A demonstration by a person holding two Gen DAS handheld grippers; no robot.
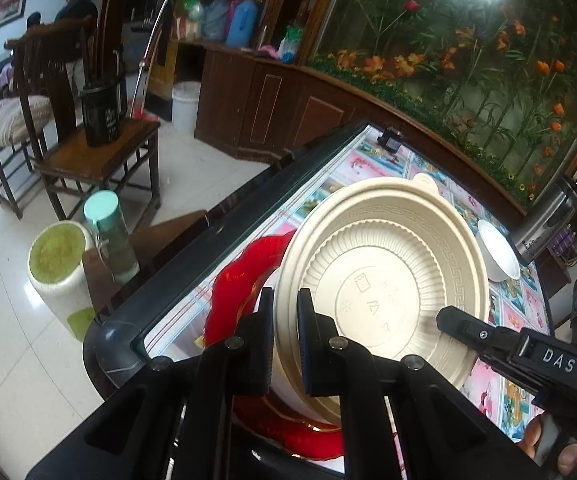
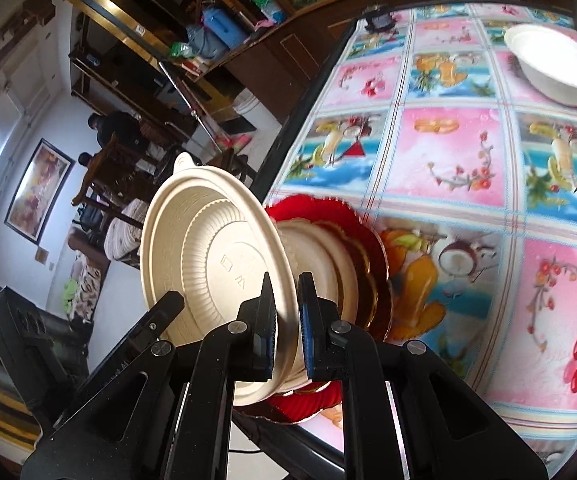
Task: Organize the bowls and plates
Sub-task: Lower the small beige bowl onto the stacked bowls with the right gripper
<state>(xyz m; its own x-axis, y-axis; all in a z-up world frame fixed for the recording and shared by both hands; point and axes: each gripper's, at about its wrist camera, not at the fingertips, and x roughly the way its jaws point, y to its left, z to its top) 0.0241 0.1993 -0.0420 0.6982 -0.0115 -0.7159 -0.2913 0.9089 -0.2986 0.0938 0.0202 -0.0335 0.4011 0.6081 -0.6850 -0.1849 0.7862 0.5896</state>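
A beige plastic bowl [image 1: 388, 280] with a lid sits over a red scalloped plate [image 1: 232, 292] near the table's corner. My left gripper [image 1: 284, 344] is shut on the bowl's rim at one side. My right gripper [image 2: 286, 328] is shut on the rim of the same bowl [image 2: 216, 256] at the other side, above the red plate [image 2: 368, 264]. The right gripper's finger also shows in the left wrist view [image 1: 472, 330]. A white bowl [image 2: 552, 64] stands farther back on the table; it also shows in the left wrist view [image 1: 498, 254].
The table carries a pink and blue picture cloth [image 2: 448, 152]. A steel flask [image 1: 548, 220] stands by the white bowl. Past the table edge are a green-topped jar [image 1: 60, 264], a bottle [image 1: 110, 232] and wooden chairs [image 1: 100, 152].
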